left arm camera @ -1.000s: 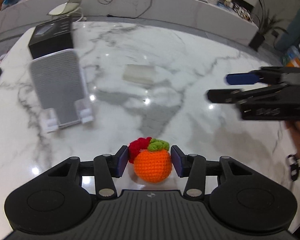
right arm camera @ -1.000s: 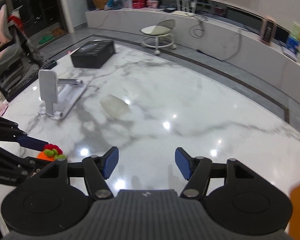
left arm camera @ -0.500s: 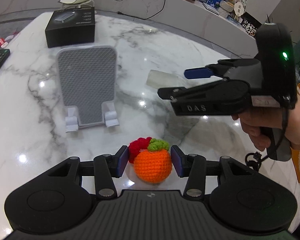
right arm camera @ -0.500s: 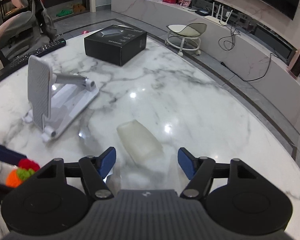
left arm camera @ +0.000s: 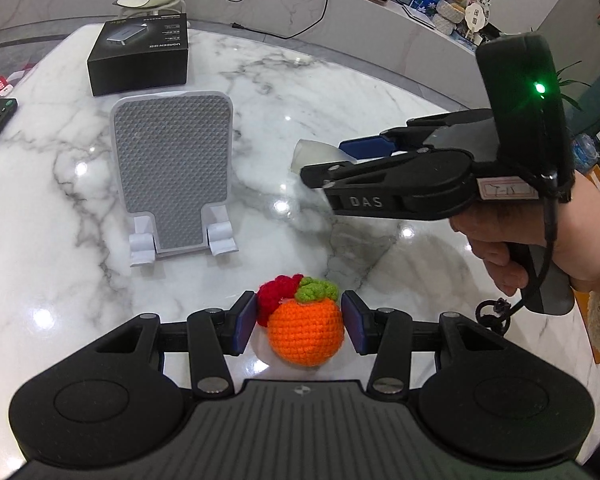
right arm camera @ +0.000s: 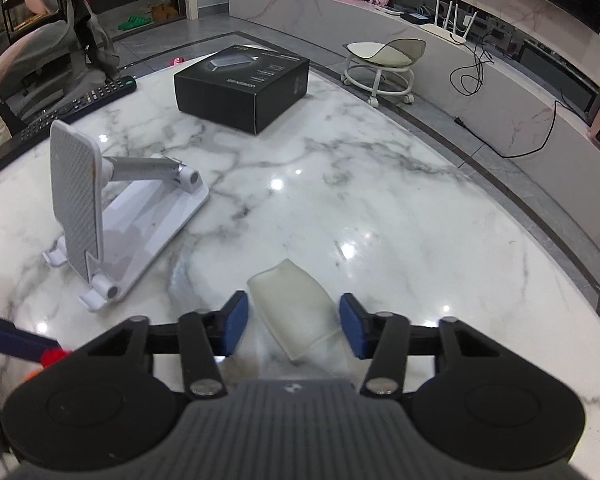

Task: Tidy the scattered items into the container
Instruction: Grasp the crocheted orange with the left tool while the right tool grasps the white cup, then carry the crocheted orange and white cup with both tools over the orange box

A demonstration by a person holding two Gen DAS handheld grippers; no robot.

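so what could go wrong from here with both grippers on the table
1. The left gripper holds the crocheted orange with its red piece squeezed against one pad; soft yarn may slip or the piece may snag.
2. The right gripper straddles the translucent pouch, which lies flat on glossy marble and skewed to the pads; closing could push it away.
3. No container is visible, so the drop-off can't be judged.

**Open counter to the right, clutter to the left**

The phone stand (right arm camera: pixel 100 216) is blocking the left side, with the black box (right arm camera: pixel 244 84) and remote (right arm camera: pixel 60 112) sitting behind it. Bare counter (right arm camera: pixel 400 216) is lying open ahead and rightward. The right tongs (left arm camera: pixel 332 160) are crossing above the middle.
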